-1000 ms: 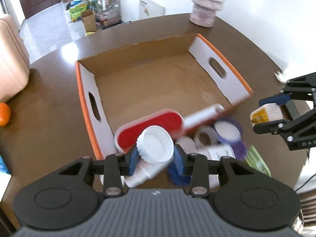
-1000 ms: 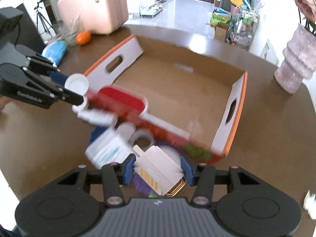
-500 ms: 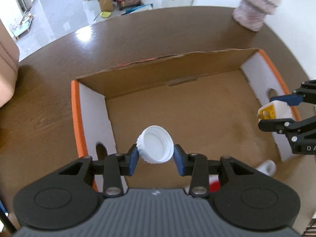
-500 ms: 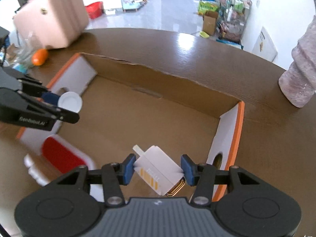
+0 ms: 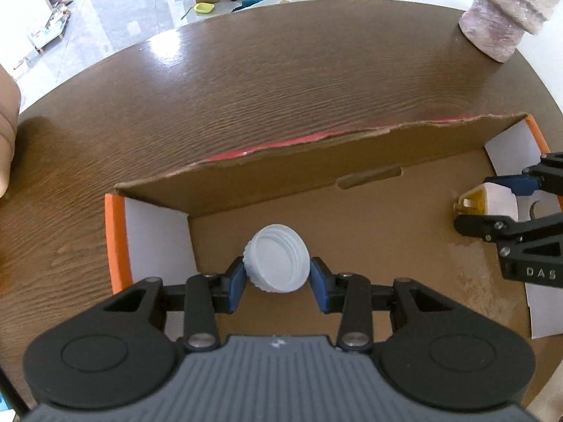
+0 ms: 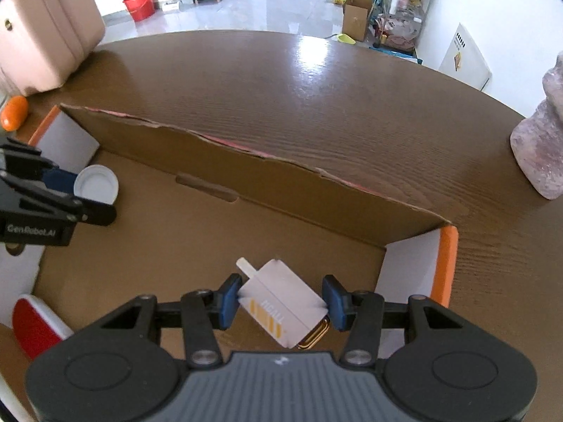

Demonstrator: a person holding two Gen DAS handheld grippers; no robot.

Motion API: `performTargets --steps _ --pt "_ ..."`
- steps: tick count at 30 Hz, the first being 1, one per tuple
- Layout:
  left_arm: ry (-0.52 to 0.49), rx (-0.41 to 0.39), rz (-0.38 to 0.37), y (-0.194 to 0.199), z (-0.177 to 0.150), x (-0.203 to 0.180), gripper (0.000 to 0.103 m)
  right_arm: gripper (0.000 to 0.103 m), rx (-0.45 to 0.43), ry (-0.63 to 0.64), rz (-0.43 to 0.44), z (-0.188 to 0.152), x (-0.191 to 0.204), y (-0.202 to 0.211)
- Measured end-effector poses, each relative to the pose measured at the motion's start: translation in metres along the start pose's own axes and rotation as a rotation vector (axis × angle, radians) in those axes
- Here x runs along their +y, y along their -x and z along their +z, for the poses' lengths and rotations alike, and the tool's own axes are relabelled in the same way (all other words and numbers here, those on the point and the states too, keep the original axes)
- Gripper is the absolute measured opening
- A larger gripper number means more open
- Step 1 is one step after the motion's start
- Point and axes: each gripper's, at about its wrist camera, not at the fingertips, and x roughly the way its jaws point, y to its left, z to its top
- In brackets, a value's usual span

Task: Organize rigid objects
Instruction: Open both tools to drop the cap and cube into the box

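Note:
A shallow cardboard box [image 5: 352, 161] with white, orange-edged end walls [image 6: 445, 263] lies on the brown table. My left gripper [image 5: 277, 274] is shut on a white screw cap [image 5: 278, 262], held over the box's left end; it also shows in the right wrist view [image 6: 96, 184]. My right gripper [image 6: 281, 299] is shut on a small white carton with yellow print [image 6: 281, 299], held over the box's right end; the carton also shows in the left wrist view [image 5: 492, 204]. A red-and-white lid [image 6: 35, 323] lies at the box's near left.
A pink textured vase [image 5: 506, 14] stands on the table beyond the box at the right. A pink suitcase [image 6: 42, 38] and an orange fruit [image 6: 14, 112] sit at the far left. The table edge curves beyond the box.
Both grippers have moved forward over the box with their objects still held. The pile of loose items at the near side has dropped out of view.

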Motion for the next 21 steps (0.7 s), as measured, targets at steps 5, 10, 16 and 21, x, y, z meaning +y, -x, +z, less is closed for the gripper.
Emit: performTargets --steps 5,10,16,21 --pt "0.023 0.006 0.011 -0.001 0.004 0.0 0.044 0.049 0.0 -0.016 -0.005 0.002 -0.003 0.0" --pt "0.017 0.002 0.001 0.015 -0.007 -0.004 0.049 0.05 -0.016 -0.026 -0.021 -0.003 -0.001 0.014" --pt "0.019 -0.001 -0.005 0.042 -0.031 -0.011 0.051 0.051 -0.026 -0.033 -0.031 -0.022 0.005 0.041" --pt "0.008 -0.018 -0.003 0.069 -0.064 -0.019 0.052 0.052 -0.034 -0.027 -0.031 -0.052 0.015 0.069"
